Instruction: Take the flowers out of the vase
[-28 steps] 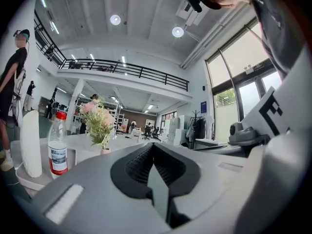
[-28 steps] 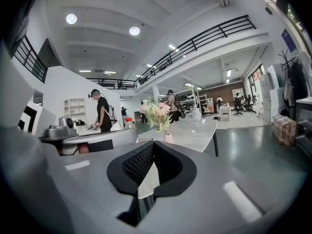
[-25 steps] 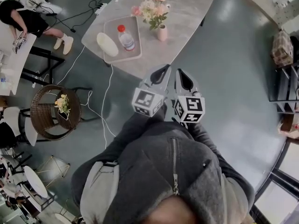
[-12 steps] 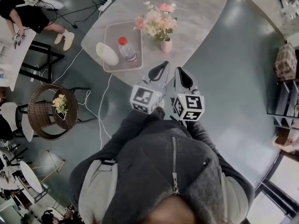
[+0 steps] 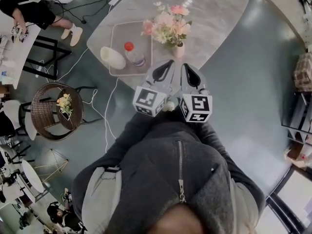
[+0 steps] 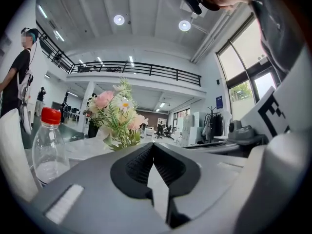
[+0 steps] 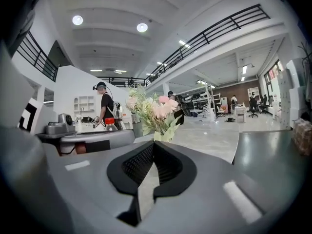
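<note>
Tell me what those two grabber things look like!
The left gripper and right gripper are smooth grey wedges with black ribbed pads at the tips. Each carries a white cube with black square markers. The person wears a dark grey zip-up jacket.

We read no words or numbers anywhere; the blue wall sign point(image 6: 219, 102) is too small to make out.

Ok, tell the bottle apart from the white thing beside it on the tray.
The bottle is clear with a red cap; the white thing is opaque and plain. The bottle stands upright; the white thing lies flat. Both sit on the tray.
</note>
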`<state>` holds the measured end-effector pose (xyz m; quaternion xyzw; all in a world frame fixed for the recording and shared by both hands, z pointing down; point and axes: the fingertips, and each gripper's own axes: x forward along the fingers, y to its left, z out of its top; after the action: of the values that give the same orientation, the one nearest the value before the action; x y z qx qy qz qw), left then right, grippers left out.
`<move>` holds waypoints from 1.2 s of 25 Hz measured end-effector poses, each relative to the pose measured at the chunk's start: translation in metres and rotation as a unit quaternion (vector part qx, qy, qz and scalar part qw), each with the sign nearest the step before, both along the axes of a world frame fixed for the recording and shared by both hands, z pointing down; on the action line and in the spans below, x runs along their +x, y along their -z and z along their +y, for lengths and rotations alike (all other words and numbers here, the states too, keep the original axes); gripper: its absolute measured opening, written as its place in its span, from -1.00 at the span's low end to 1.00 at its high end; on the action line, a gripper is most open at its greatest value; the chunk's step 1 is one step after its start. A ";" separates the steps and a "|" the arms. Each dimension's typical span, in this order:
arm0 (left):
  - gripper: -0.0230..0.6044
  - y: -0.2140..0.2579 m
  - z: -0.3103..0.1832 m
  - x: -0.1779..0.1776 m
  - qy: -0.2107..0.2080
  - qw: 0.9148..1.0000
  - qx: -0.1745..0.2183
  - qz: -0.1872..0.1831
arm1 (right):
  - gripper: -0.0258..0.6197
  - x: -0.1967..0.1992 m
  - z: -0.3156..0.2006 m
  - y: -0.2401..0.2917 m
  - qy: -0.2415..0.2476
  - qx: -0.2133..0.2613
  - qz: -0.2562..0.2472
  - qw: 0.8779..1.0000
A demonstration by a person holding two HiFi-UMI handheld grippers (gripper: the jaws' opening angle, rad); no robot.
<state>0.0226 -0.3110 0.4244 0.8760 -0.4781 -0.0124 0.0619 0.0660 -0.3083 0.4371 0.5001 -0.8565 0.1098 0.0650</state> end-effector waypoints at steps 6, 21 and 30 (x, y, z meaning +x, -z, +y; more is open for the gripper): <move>-0.90 0.000 -0.004 -0.002 0.021 1.000 -0.006 -0.004 | -0.91 -0.005 -0.009 0.000 0.022 -0.006 -0.010 1.000; -0.90 -0.005 -0.040 -0.016 0.122 0.992 -0.020 -0.003 | -0.45 -0.020 -0.062 -0.010 0.141 -0.028 0.023 0.989; -0.90 -0.006 -0.048 -0.022 0.155 0.988 -0.018 -0.003 | -0.05 -0.027 -0.089 -0.030 0.170 -0.048 0.037 0.984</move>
<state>0.0002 -0.3587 0.4305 0.7902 -0.6083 -0.0108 0.0738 0.0385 -0.3970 0.4671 0.3473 -0.9199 0.1193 0.1378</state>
